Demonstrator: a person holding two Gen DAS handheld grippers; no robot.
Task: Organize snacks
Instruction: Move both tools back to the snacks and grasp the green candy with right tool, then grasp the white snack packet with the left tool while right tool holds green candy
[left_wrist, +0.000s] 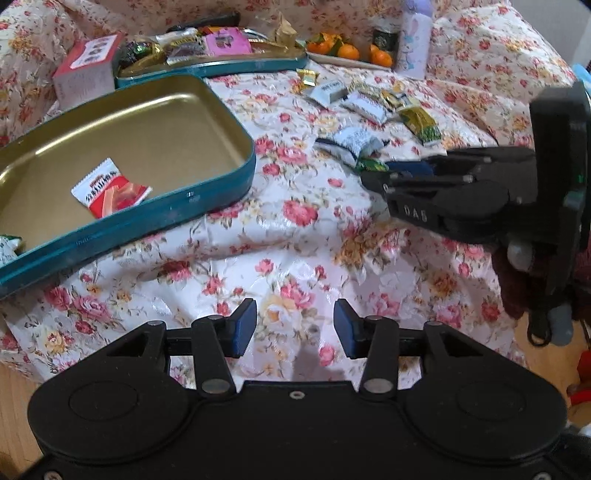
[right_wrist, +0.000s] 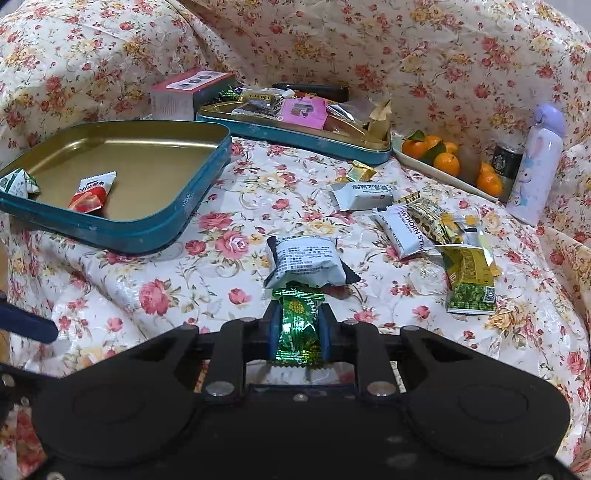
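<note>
My right tongs are clamped on a green foil candy, pads pressing its two sides, just in front of a white-and-black snack pack lying on the floral cloth. My left tongs are spread apart with nothing between the blue pads, hovering over bare cloth. Left view also catches the right tongs from the side, green wrapper poking out at the tip.

Teal tin tray sits to the left, gold inside, with a red-and-white wafer packet in it and a green-white packet at its far-left edge. A second teal tin behind it is piled with mixed snacks. Loose packets to the right: hawthorn strip bar, yellow-green pea packet, white bar, gold candy. Mandarin plate and purple bottle far right.
</note>
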